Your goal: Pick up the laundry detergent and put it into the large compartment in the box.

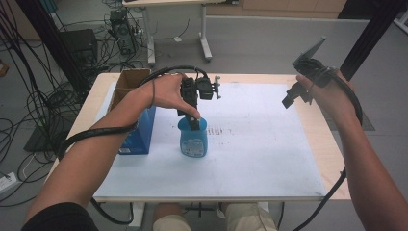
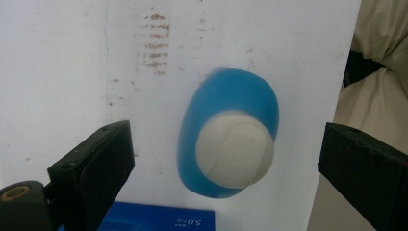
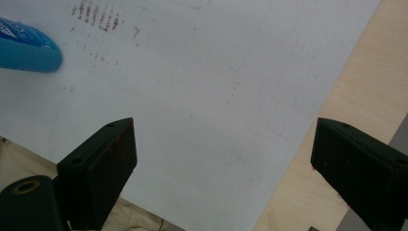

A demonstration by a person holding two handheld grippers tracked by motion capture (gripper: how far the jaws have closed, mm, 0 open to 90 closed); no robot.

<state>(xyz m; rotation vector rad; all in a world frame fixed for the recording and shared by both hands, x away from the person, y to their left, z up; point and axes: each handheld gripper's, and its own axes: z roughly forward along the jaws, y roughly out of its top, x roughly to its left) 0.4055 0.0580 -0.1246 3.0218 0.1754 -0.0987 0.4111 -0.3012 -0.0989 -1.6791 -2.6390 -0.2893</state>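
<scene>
Fingers of the left gripper spread wide above the upright blue bottle on the white worktop: approach step; next, descend and close on its cap.

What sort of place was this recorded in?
Probably a lab or workshop rather than a home: tangled black cables cover the grey floor, electronic equipment sits behind, and the wooden table carries a stained white work sheet.

A smooth, glossy blue plastic bottle with a matt white cap stands on a matt white sheet covering the pale wooden table.
</scene>
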